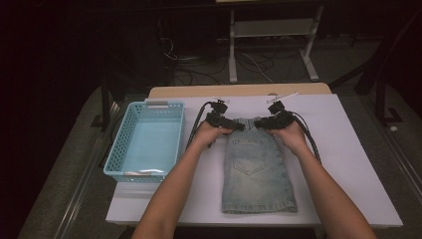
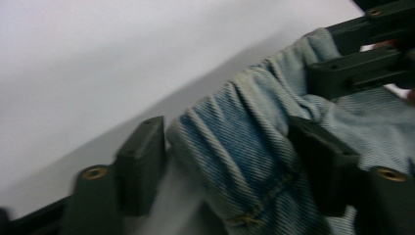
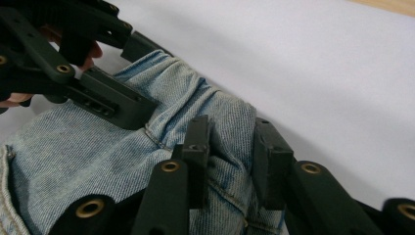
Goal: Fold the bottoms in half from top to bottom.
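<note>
Folded denim garment [image 1: 257, 172] lies flat near the middle of the white table top [image 1: 348, 164], lower hem close to the near edge, waistband end toward the far edge. Back pocket faces up. Exact garment type is hard to tell since it is folded.

Left gripper [image 1: 238, 125] sits at the far left corner of the denim. In the left gripper view the jaws straddle a bunched fold of waistband [image 2: 235, 142]: the right pad touches cloth, while the left pad stands just off it with a sliver of table between. So it is spread around the fold, not yet pinching. That frame is blurred and the jaw bases are cut off at the bottom.

Right gripper [image 1: 262, 123] is at the far right corner of the denim. In the right gripper view its two pads press a raised ridge of waistband [image 3: 230, 142] from both sides, so it is pinching the denim. The left gripper [image 3: 129, 105] shows at the upper left there, partly cut by the frame edge.

In the high view both jaw tips are small and dark, and the hands cover the waistband corners.

Light blue plastic basket [image 1: 145, 140] sits at the table's left edge, well apart from the denim. Something pale lies at its near end, too small to identify.
</note>
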The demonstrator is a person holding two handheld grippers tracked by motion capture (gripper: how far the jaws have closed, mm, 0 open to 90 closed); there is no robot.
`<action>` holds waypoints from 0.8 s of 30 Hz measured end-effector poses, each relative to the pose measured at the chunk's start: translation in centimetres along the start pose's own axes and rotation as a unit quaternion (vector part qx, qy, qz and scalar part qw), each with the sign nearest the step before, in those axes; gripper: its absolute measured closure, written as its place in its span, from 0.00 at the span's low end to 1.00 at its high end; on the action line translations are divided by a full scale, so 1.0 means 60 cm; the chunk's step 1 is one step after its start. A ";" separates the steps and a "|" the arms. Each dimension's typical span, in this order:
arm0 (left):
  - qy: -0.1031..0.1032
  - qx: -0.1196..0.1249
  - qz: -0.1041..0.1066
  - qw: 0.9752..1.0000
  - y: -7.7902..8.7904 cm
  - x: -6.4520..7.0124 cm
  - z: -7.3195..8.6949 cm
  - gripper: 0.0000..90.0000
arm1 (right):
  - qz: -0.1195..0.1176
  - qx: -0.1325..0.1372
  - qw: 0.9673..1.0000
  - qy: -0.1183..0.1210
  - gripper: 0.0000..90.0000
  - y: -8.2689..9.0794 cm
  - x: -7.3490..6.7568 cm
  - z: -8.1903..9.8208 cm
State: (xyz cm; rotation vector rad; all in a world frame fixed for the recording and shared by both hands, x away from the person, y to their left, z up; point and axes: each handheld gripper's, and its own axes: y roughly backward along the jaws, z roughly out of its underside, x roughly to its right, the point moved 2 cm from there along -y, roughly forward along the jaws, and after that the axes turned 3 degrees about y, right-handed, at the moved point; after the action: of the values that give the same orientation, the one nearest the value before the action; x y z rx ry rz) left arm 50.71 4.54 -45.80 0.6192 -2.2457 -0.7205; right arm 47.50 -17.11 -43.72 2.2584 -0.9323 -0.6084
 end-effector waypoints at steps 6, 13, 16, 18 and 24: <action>-0.005 -0.001 0.018 1.000 0.001 0.005 -0.001 0.56 | 0.004 0.001 1.000 0.008 0.80 0.000 -0.003 -0.001; -0.037 -0.007 -0.011 0.999 0.008 0.026 -0.004 0.73 | 0.003 0.008 1.000 0.014 0.84 0.002 -0.005 -0.001; -0.048 0.003 -0.020 0.999 0.014 0.033 -0.005 0.75 | 0.006 0.014 1.000 0.023 0.85 0.005 -0.007 -0.001; -0.056 0.015 -0.028 0.998 0.019 0.037 -0.009 0.76 | 0.008 0.020 0.999 0.028 0.85 0.008 -0.007 -0.004; -0.085 0.077 -0.057 0.992 0.043 0.051 -0.031 0.76 | 0.019 0.066 0.997 0.036 0.86 0.029 -0.006 -0.035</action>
State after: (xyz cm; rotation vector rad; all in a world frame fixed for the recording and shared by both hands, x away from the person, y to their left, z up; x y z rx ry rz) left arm 49.51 4.01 -41.61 0.7912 -2.4564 -0.6833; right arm 47.73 -17.05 -40.96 2.3569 -1.0049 -0.4581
